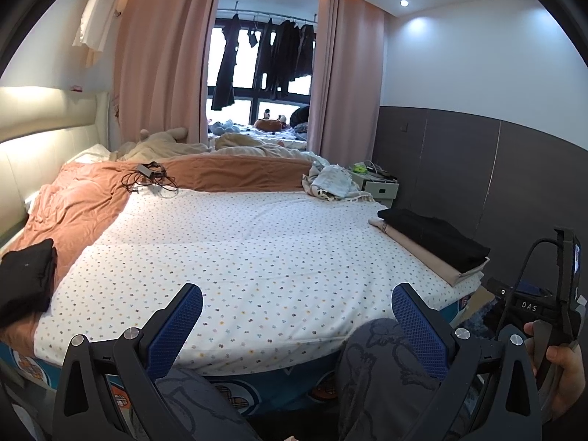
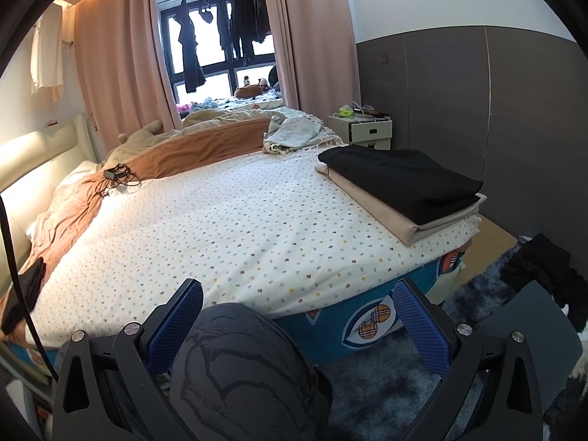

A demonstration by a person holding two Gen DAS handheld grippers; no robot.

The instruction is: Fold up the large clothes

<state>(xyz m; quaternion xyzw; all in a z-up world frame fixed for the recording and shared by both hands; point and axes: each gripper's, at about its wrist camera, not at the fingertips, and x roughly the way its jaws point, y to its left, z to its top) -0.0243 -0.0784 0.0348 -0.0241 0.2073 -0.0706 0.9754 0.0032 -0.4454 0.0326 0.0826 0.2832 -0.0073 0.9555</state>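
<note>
A folded black garment (image 1: 437, 237) lies on a folded beige one (image 1: 433, 261) at the bed's right edge; the stack also shows in the right wrist view (image 2: 400, 180). Another black garment (image 1: 22, 283) lies folded at the bed's left edge on the orange blanket. My left gripper (image 1: 297, 316) is open and empty, held low at the foot of the bed. My right gripper (image 2: 297, 312) is open and empty, also at the foot of the bed, above my knee (image 2: 239, 364). The right gripper's body (image 1: 544, 305) shows at the right of the left wrist view.
The bed has a white dotted sheet (image 1: 239, 250) and an orange blanket (image 1: 84, 202) with a charger and cables (image 1: 150, 176). A crumpled pale cloth (image 1: 334, 183) lies at the far right corner. A white nightstand (image 2: 362, 130) stands beyond. Dark clothes (image 2: 540, 275) lie on the blue rug (image 2: 386, 386).
</note>
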